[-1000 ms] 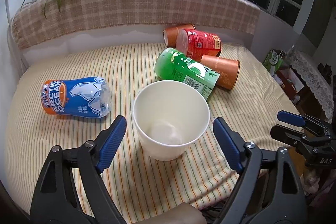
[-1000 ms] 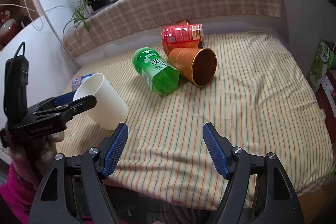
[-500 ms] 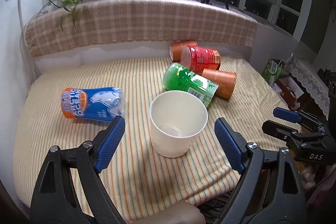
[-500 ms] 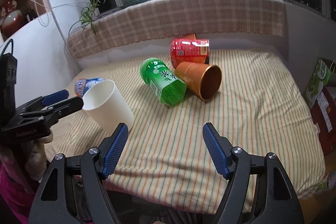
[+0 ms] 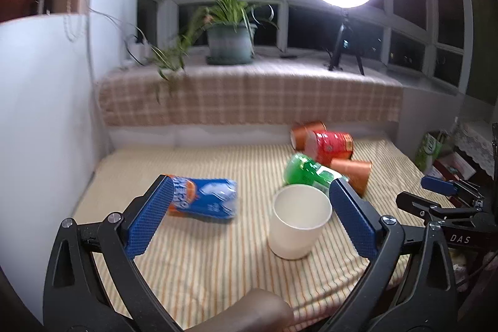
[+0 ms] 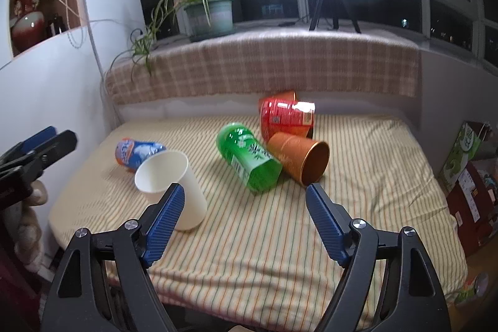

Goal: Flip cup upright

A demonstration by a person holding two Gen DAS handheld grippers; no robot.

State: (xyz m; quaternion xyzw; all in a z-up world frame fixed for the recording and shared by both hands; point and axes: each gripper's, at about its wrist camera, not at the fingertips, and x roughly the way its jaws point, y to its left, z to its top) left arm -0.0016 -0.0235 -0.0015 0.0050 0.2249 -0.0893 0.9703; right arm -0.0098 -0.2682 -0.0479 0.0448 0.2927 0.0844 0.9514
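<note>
A white paper cup [image 5: 295,223] stands upright, mouth up, on the striped cloth near the front edge; it also shows in the right wrist view [image 6: 174,185]. My left gripper [image 5: 249,213] is open and empty, pulled back in front of the cup, its blue pads well apart. My right gripper [image 6: 246,217] is open and empty, above the front of the cloth to the right of the white cup. An orange cup [image 6: 300,157] lies on its side, mouth toward me.
A green cup [image 6: 249,157], a red cup [image 6: 284,117] and a blue-orange cup [image 6: 137,151] lie on their sides on the striped cloth [image 6: 358,201]. A plaid ledge [image 6: 264,64] with a plant pot and ring light stands behind. Boxes [image 6: 467,170] stand at the right.
Both grippers have drawn back and tilted up from the table, so the cups look farther away. The white cup stays upright where it was; the jaws stay open.
</note>
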